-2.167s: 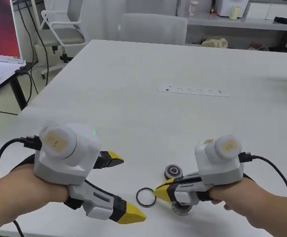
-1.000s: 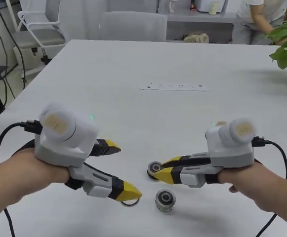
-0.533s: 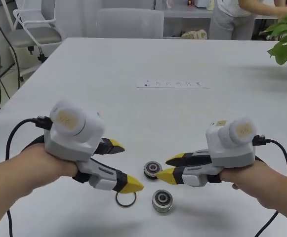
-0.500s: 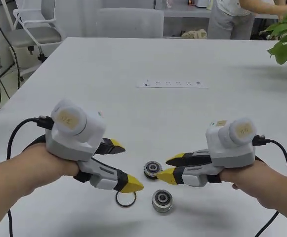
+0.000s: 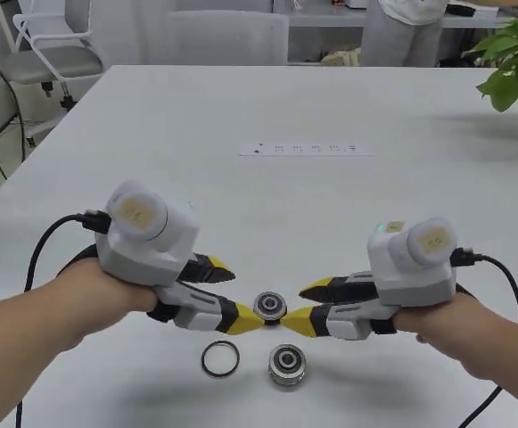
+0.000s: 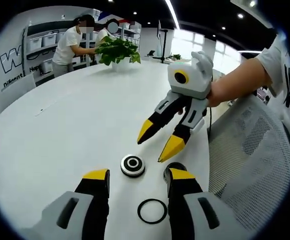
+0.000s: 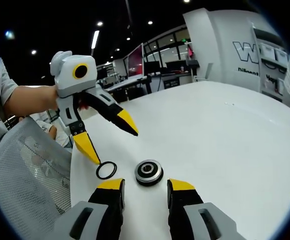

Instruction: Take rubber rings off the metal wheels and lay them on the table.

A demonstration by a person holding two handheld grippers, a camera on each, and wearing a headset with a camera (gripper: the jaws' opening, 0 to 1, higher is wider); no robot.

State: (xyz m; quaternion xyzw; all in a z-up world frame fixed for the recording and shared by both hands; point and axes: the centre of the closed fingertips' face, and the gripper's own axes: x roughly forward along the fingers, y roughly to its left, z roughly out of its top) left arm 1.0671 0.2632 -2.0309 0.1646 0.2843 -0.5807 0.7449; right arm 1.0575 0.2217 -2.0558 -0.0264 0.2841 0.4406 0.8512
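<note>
Head view: left hand-held gripper (image 5: 239, 299) and right hand-held gripper (image 5: 301, 303), jaws of both apart, tips flanking a wheel (image 5: 270, 306) on the bench (image 5: 285, 205). Ring (image 5: 220, 358) and second wheel (image 5: 287, 362) lie nearer the person.

Left gripper view: wheel just ahead of the spread jaws, ring between them.

Right gripper view: wheel ahead, rim looks rubber-clad.

Handling, judged: ring light, soft, stretchy. Wheel stiff, heavier, apt to slide. Steady the hub, pinch the rubber edge.
</note>
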